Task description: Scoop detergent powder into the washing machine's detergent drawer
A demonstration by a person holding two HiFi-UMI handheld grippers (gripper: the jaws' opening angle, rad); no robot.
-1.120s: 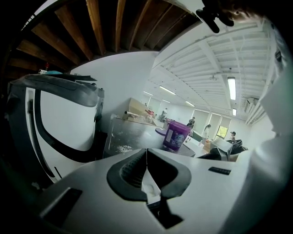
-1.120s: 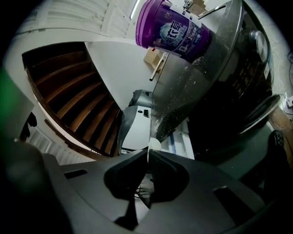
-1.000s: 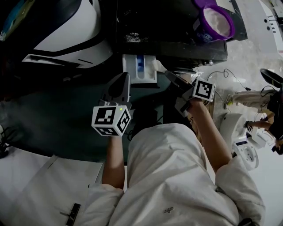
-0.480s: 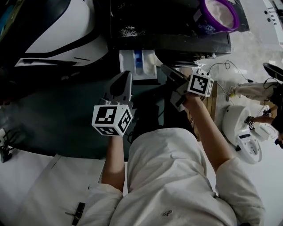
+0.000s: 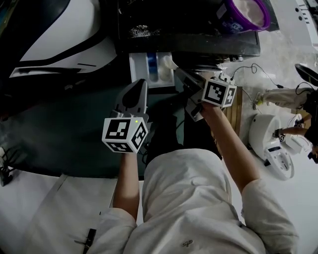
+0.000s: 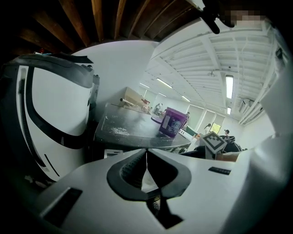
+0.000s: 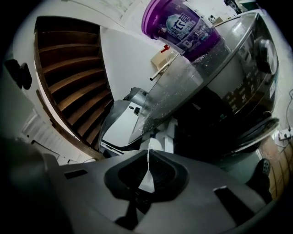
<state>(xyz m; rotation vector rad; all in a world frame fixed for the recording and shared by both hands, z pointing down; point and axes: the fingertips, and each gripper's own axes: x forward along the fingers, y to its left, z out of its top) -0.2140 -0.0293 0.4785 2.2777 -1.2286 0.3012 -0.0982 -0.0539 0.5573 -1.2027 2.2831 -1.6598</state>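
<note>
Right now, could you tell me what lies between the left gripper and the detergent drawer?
Nothing: in the head view the left gripper, jaws shut, sits just short of the open detergent drawer, with only a bare dark gap between.

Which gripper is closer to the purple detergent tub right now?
The right gripper: it holds the scoop beside the drawer, toward the purple tub. The left gripper sits lower and further left.

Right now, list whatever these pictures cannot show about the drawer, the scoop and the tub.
Fill of the drawer: head view, too dark and small.
Contents of the scoop: head view, too small; right gripper view, only a sliver shows.
Far side of the purple tub: cut off by head view's top edge.
</note>
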